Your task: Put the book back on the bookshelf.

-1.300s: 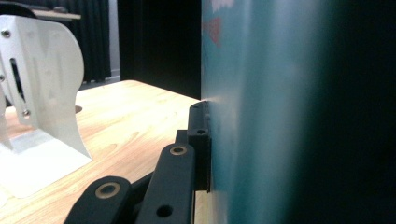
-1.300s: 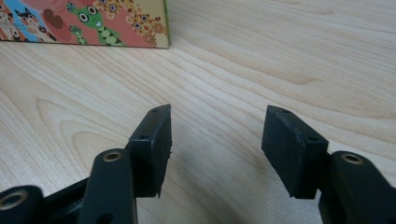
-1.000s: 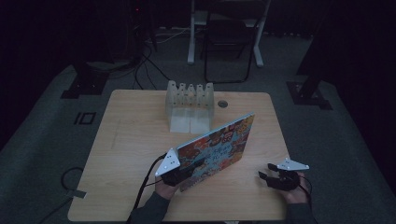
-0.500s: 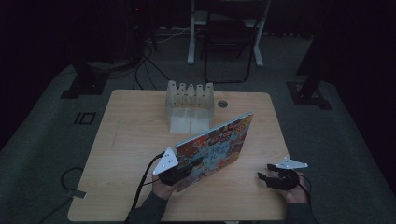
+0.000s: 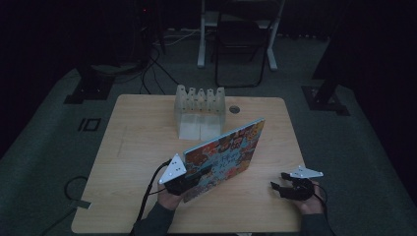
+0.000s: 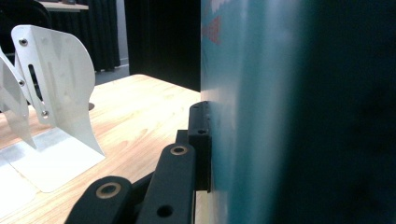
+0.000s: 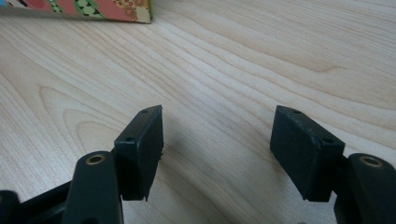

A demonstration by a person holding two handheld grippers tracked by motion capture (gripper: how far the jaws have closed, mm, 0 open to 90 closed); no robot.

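Observation:
A flat book with a colourful patterned cover point(image 5: 226, 150) stands tilted on its long edge on the wooden table point(image 5: 137, 132). My left gripper point(image 5: 196, 178) is shut on its near left end. In the left gripper view one black jaw presses flat against the book's teal face point(image 6: 261, 116); the other jaw is hidden behind it. My right gripper point(image 5: 278, 181) rests low over the table at the right, apart from the book. It is open point(image 7: 217, 140), its jaws have just been opening, and between them is bare wood. The book's corner point(image 7: 93, 7) lies beyond it.
A white slotted rack point(image 5: 199, 110) stands at the table's far middle, just behind the book, and shows as white metal dividers point(image 6: 56, 93) in the left gripper view. A small round hole point(image 5: 234, 108) is beside it. A chair point(image 5: 243, 44), cables and stands are on the floor behind.
The right gripper's jaws have spread a little wider. The book and the left hand stay almost where they were.

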